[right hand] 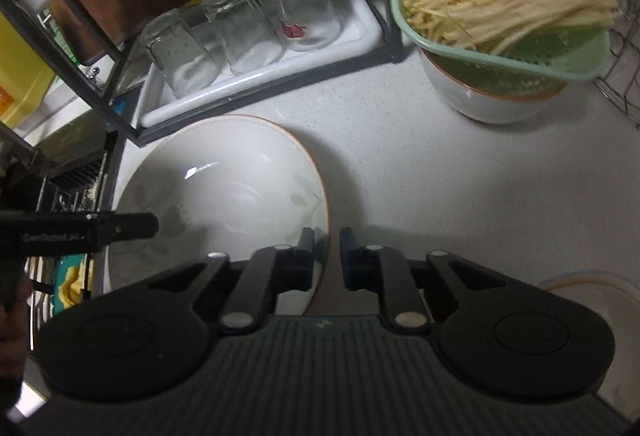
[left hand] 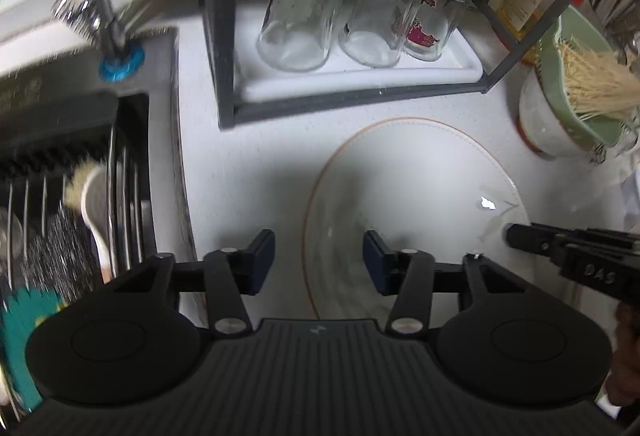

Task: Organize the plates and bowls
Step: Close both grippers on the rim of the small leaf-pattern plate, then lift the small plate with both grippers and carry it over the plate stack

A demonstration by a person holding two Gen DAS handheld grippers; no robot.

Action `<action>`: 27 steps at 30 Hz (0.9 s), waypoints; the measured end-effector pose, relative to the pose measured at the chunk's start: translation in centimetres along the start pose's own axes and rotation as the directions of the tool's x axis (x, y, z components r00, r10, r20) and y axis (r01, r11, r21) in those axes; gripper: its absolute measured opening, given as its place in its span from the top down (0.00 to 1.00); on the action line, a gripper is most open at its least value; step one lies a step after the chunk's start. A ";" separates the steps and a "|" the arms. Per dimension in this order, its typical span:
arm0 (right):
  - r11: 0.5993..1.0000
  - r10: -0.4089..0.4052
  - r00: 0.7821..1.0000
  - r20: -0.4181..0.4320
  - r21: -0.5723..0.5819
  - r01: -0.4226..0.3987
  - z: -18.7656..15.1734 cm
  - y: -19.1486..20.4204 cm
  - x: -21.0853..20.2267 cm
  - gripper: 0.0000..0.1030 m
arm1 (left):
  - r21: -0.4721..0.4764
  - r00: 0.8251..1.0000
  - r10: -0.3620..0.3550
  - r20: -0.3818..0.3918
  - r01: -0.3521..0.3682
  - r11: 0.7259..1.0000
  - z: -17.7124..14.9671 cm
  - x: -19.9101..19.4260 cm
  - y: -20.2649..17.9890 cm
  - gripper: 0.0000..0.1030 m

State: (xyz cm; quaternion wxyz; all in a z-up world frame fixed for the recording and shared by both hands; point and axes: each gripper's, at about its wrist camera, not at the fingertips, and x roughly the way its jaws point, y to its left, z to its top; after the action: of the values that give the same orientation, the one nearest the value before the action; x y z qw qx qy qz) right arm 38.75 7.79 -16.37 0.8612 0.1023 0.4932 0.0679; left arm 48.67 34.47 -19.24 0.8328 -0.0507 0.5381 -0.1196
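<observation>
A wide white plate with a thin orange rim lies on the pale counter. In the left wrist view my left gripper straddles the plate's left rim, its blue pads apart on either side and not pressing. My right gripper is shut on the right rim of the plate, with the edge pinched between its pads. Each gripper shows in the other's view: the right gripper at the plate's right edge, the left gripper at its left edge.
Behind the plate a dark metal rack holds a white tray with three upturned glasses. A green colander of pale strands sits in a white bowl at the right. A sink with a wire rack is at the left. Another pale dish lies near right.
</observation>
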 end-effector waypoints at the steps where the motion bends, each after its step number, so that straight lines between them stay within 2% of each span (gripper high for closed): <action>1: 1.000 0.010 1.000 0.001 0.016 -0.010 0.1 0.0 0.1 0.87 | 0.003 1.000 -0.003 -0.007 0.003 1.000 0.3 0.2 0.1 0.54; 4: 0.999 0.008 1.000 -0.004 0.037 -0.008 0.2 0.0 0.5 0.87 | 0.003 0.999 -0.028 -0.030 0.028 1.000 0.7 0.6 0.5 0.61; 8: 0.999 0.027 1.000 -0.008 0.036 -0.027 0.0 -0.1 0.8 0.87 | 0.084 0.998 -0.055 -0.044 0.059 0.995 0.6 0.8 0.2 0.62; 12: 0.999 0.044 0.999 -0.012 0.031 -0.043 0.1 0.1 0.8 0.87 | 0.054 0.997 -0.062 -0.048 0.064 0.996 0.6 0.8 0.4 0.62; 16: 0.998 0.057 0.998 -0.035 0.032 -0.056 0.1 0.1 0.7 0.87 | -0.017 0.992 -0.107 -0.065 0.106 0.994 0.8 0.7 1.2 0.62; 27: 0.989 0.110 0.993 -0.050 0.103 -0.104 -1.1 -2.2 -2.4 0.87 | -0.010 0.982 -0.189 -0.029 0.189 0.982 0.0 -2.6 -0.4 0.62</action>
State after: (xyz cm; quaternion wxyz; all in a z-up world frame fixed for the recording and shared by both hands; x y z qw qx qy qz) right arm 36.62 5.28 -15.39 0.8360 0.1697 0.5137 0.0919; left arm 47.55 34.79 -16.83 0.8093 -0.1026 0.5437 -0.1971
